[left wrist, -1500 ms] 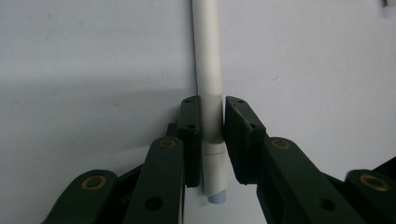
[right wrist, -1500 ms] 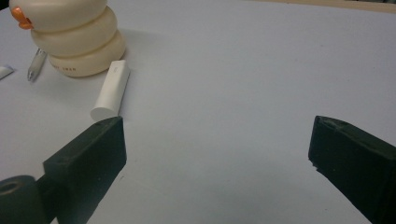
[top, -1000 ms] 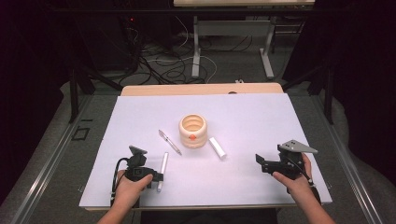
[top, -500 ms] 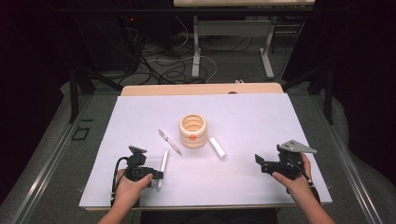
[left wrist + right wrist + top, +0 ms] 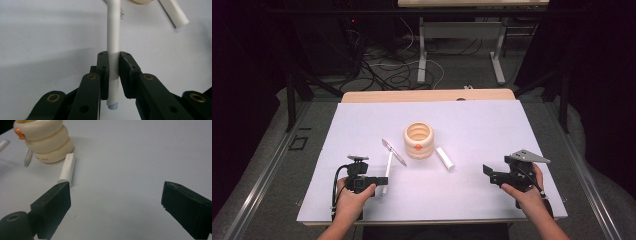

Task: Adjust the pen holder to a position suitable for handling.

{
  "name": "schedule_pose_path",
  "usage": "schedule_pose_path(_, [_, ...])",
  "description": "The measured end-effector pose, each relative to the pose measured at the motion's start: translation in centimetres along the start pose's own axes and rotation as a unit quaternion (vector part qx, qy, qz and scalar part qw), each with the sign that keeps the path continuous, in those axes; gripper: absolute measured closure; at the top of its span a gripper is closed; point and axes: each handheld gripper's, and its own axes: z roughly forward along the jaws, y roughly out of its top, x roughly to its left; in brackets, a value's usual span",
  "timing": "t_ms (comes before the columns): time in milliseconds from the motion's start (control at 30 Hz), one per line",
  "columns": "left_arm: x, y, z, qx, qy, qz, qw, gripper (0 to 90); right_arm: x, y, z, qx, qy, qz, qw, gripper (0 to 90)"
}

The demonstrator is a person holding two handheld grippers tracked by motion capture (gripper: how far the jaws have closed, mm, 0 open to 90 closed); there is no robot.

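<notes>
A cream ridged holder [image 5: 418, 140] with an orange spot stands mid-table. My left gripper [image 5: 380, 181] is shut on the lower part of a white pen [image 5: 388, 167], which points toward the holder. In the left gripper view the jaws [image 5: 113, 57] clamp the white pen [image 5: 113, 37], and its blue-grey end sticks out behind them. A silver pen [image 5: 393, 152] lies left of the holder. A short white cap [image 5: 444, 158] lies to its right. My right gripper [image 5: 488, 173] stands open, with the cap [image 5: 67, 168] ahead of its left jaw and the holder [image 5: 45, 142] beyond.
The white table sheet [image 5: 512, 125] has bare room on the right and at the back. A wooden strip [image 5: 427, 95] runs along its far edge. Cables and table legs lie on the floor beyond.
</notes>
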Motion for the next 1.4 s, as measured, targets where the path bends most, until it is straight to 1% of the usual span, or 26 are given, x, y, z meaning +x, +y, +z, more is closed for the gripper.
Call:
schedule_pose_path(33, [0.0, 0.1, -0.1, -0.003, 0.001, 0.010, 0.9999, 79.1, 0.2, 0.0, 0.0, 0.000, 0.004, 0.005, 1.0000, 9.0])
schedule_pose_path(67, [-0.2, 0.2, -0.1, -0.012, -0.001, 0.010, 0.9999, 79.0, 0.4, 0.1, 0.0, -0.002, 0.012, 0.008, 0.9999, 9.1])
schedule_pose_path(100, [-0.3, 0.3, -0.3, -0.015, 0.001, 0.018, 0.9997, 79.1, 0.6, 0.2, 0.1, -0.004, 0.017, 0.008, 0.9998, 9.0])
schedule_pose_path(133, [-0.5, 0.4, -0.3, -0.023, -0.003, 0.019, 0.9995, 79.1, 0.9, 0.3, 0.1, -0.004, 0.022, 0.006, 0.9997, 9.2])
schedule_pose_path(200, [-0.8, 0.5, -0.5, -0.035, -0.005, 0.024, 0.9991, 79.0, 1.4, 0.5, 0.2, -0.004, 0.018, -0.009, 0.9998, 10.9])
schedule_pose_path(233, [-1.1, 0.6, -0.5, -0.043, -0.008, 0.022, 0.9988, 79.1, 1.7, 0.7, 0.3, -0.002, 0.015, -0.015, 0.9998, 15.4])
schedule_pose_path(267, [-1.2, 0.6, -0.6, -0.044, -0.011, 0.027, 0.9986, 79.1, 1.9, 0.9, 0.3, 0.004, 0.018, -0.015, 0.9997, 16.1])
schedule_pose_path(300, [-1.4, 0.7, -0.7, -0.051, -0.010, 0.030, 0.9982, 79.1, 2.2, 1.1, 0.4, 0.008, 0.028, -0.012, 0.9995, 16.1])
schedule_pose_path(333, [-1.6, 0.8, -0.7, -0.056, -0.014, 0.032, 0.9978, 79.0, 2.5, 1.2, 0.5, 0.012, 0.030, -0.013, 0.9994, 16.7])
schedule_pose_path(367, [-1.7, 0.9, -0.7, -0.060, -0.017, 0.034, 0.9975, 79.0, 2.7, 1.4, 0.6, 0.013, 0.039, -0.018, 0.9990, 18.0])
schedule_pose_path(467, [-2.1, 1.2, -0.8, -0.067, -0.022, 0.047, 0.9964, 79.0, 3.6, 1.8, 0.8, 0.023, 0.060, -0.016, 0.9978, 24.5])
schedule_pose_path(533, [-2.5, 1.4, -0.9, -0.071, -0.025, 0.049, 0.9959, 79.1, 3.9, 2.2, 0.9, 0.028, 0.071, -0.005, 0.9971, 27.6])
schedule_pose_path(633, [-2.9, 1.8, -0.8, -0.082, -0.031, 0.053, 0.9947, 79.1, 4.4, 3.0, 1.1, 0.022, 0.086, 0.010, 0.9960, 28.3])
schedule_pose_path(667, [-3.0, 2.0, -0.8, -0.082, -0.035, 0.060, 0.9942, 79.1, 4.5, 3.2, 1.3, 0.018, 0.086, 0.006, 0.9961, 29.4])
schedule_pose_path(733, [-3.4, 2.3, -0.7, -0.093, -0.041, 0.059, 0.9931, 79.0, 4.8, 3.8, 1.7, 0.018, 0.088, 0.007, 0.9959, 31.0])
schedule_pose_path(800, [-3.7, 2.7, -0.8, -0.091, -0.047, 0.070, 0.9923, 79.0, 5.1, 4.2, 2.1, 0.014, 0.086, 0.001, 0.9962, 30.7])
schedule_pose_path(833, [-3.9, 2.9, -0.7, -0.096, -0.050, 0.071, 0.9916, 79.1, 5.3, 4.5, 2.2, 0.010, 0.088, 0.001, 0.9960, 30.6])
schedule_pose_path(867, [-4.2, 3.0, -0.6, -0.104, -0.048, 0.068, 0.9911, 79.1, 5.4, 4.7, 2.3, 0.006, 0.091, 0.008, 0.9958, 30.6])
schedule_pose_path(900, [-4.3, 3.2, -0.6, -0.103, -0.052, 0.075, 0.9904, 79.0, 5.5, 4.9, 2.5, -0.001, 0.097, 0.014, 0.9952, 30.6])
schedule_pose_path(933, [-4.5, 3.3, -0.5, -0.106, -0.057, 0.077, 0.9897, 79.0, 5.7, 5.1, 2.6, 0.000, 0.099, 0.027, 0.9947, 30.5])
schedule_pose_path(1067, [-5.3, 3.6, 0.0, -0.117, -0.064, 0.080, 0.9878, 79.0, 6.5, 5.8, 3.2, 0.003, 0.115, 0.029, 0.9929, 30.5])
schedule_pose_path(1133, [-5.6, 3.6, 0.3, -0.121, -0.069, 0.079, 0.9870, 79.0, 7.0, 6.1, 3.5, 0.004, 0.118, 0.024, 0.9927, 30.7])
schedule_pose_path(1233, [-5.9, 3.6, 0.7, -0.123, -0.080, 0.083, 0.9858, 79.0, 7.7, 6.7, 3.8, 0.013, 0.129, 0.029, 0.9912, 30.8])
schedule_pose_path(1333, [-6.4, 3.5, 1.1, -0.130, -0.084, 0.084, 0.9844, 79.0, 8.3, 7.3, 4.2, 0.013, 0.141, 0.034, 0.9893, 31.5])
schedule_pose_path(1367, [-6.4, 3.4, 1.2, -0.133, -0.082, 0.089, 0.9838, 79.0, 8.5, 7.4, 4.3, 0.015, 0.144, 0.035, 0.9888, 32.3])
schedule_pose_path(1400, [-6.6, 3.3, 1.2, -0.131, -0.083, 0.088, 0.9839, 79.0, 8.6, 7.5, 4.5, 0.013, 0.149, 0.037, 0.9880, 32.4])
